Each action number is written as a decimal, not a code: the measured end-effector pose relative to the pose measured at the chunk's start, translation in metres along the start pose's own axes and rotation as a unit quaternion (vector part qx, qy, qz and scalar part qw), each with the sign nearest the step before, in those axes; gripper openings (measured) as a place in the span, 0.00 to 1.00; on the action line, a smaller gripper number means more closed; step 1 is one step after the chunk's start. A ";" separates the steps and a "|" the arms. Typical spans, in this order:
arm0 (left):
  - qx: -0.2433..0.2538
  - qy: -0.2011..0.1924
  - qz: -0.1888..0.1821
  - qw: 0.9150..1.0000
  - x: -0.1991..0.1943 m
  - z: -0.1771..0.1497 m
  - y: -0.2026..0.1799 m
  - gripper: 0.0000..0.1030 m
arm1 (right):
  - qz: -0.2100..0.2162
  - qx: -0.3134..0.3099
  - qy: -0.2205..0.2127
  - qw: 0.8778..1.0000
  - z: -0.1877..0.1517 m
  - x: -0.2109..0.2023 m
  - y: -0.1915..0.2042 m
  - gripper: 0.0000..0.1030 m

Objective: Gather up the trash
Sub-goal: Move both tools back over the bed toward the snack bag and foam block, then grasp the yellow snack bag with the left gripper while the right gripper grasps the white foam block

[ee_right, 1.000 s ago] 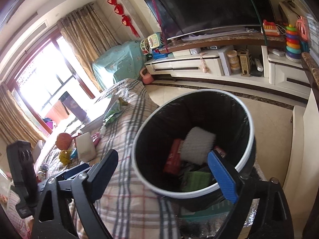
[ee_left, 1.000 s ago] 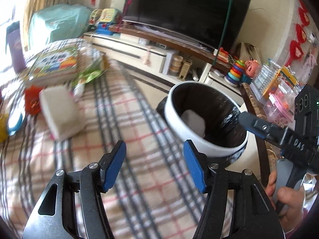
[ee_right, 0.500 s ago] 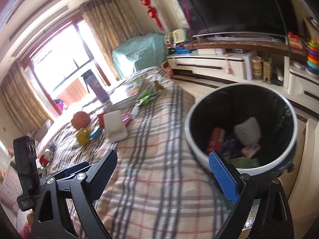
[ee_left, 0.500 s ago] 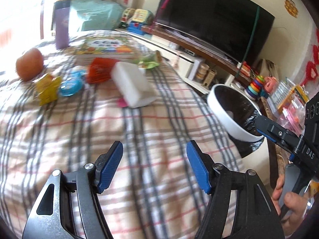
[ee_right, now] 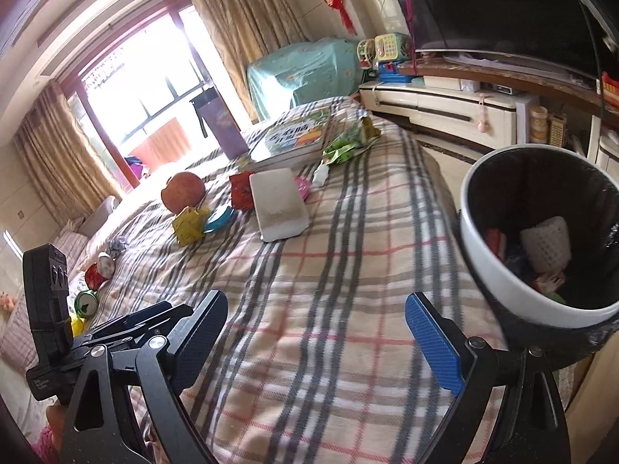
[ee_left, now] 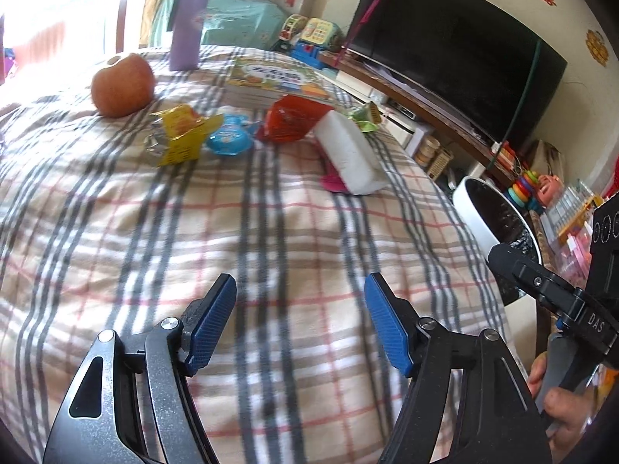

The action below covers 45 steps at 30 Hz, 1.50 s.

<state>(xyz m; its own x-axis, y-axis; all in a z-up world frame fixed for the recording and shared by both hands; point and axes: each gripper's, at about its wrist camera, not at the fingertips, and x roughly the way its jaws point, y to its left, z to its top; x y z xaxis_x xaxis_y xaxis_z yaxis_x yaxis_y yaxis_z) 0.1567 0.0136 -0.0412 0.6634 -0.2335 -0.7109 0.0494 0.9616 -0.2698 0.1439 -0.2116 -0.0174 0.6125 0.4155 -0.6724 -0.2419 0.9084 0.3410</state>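
Trash lies on a plaid blanket (ee_left: 271, 239): a white foam block (ee_left: 350, 152), a red wrapper (ee_left: 290, 120), a blue round lid (ee_left: 228, 141), a yellow wrapper (ee_left: 182, 137) and a green wrapper (ee_left: 365, 116). The white-rimmed bin with black liner (ee_right: 541, 239) stands off the bed's right edge and holds several pieces of trash. My left gripper (ee_left: 300, 321) is open and empty above the blanket, well short of the trash. My right gripper (ee_right: 317, 344) is open and empty, left of the bin. The foam block (ee_right: 278, 203) also shows in the right wrist view.
An apple (ee_left: 122, 85), a purple tumbler (ee_left: 187, 27) and a picture book (ee_left: 274, 77) sit beyond the trash. A TV (ee_left: 456, 46) on a low cabinet stands past the bed. Toys crowd a shelf (ee_left: 541, 189) at the right. Small cans (ee_right: 94, 274) lie at the bed's left.
Both grippers have swung left, away from the bin and toward the bed. The bin has slid to the right in both views. The pile of trash now lies ahead.
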 end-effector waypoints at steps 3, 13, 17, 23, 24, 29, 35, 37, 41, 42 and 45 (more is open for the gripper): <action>-0.007 0.001 0.005 1.000 0.000 -0.001 0.008 0.68 | 0.003 -0.004 0.005 1.000 0.001 0.007 0.005 0.91; -0.015 0.004 0.017 1.000 0.002 0.002 0.022 0.70 | 0.014 -0.020 0.019 1.000 0.006 0.034 0.016 0.92; -0.022 0.002 0.024 0.999 0.004 0.007 0.031 0.70 | 0.015 -0.028 0.023 0.999 0.011 0.043 0.019 0.91; -0.022 -0.009 0.040 0.999 0.007 0.025 0.046 0.70 | 0.015 -0.039 0.029 0.999 0.022 0.061 0.023 0.91; -0.020 -0.013 0.043 0.999 0.007 0.029 0.047 0.70 | 0.015 -0.042 0.030 0.999 0.024 0.065 0.024 0.91; -0.006 -0.024 0.059 0.998 0.016 0.053 0.054 0.71 | 0.016 -0.050 0.041 0.998 0.034 0.083 0.027 0.91; -0.009 -0.040 0.069 0.997 0.032 0.079 0.067 0.71 | 0.016 -0.059 0.042 0.997 0.048 0.101 0.030 0.91; -0.012 -0.043 0.065 0.997 0.039 0.084 0.070 0.71 | 0.015 -0.058 0.045 0.997 0.052 0.108 0.030 0.91; -0.020 -0.036 0.066 0.997 0.054 0.090 0.077 0.70 | 0.014 -0.051 0.052 0.997 0.055 0.117 0.029 0.91; -0.023 -0.035 0.060 0.997 0.057 0.090 0.079 0.67 | 0.014 -0.051 0.052 0.997 0.057 0.118 0.028 0.90; -0.024 -0.027 0.039 0.999 0.063 0.090 0.081 0.34 | 0.008 -0.051 0.049 0.997 0.057 0.119 0.027 0.74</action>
<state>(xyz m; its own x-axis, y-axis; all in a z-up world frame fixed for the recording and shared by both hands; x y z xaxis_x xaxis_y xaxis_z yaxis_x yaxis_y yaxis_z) 0.2693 0.0895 -0.0492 0.7029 -0.1481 -0.6957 -0.0403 0.9682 -0.2468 0.2531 -0.1397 -0.0509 0.5333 0.4274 -0.7300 -0.3296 0.8998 0.2859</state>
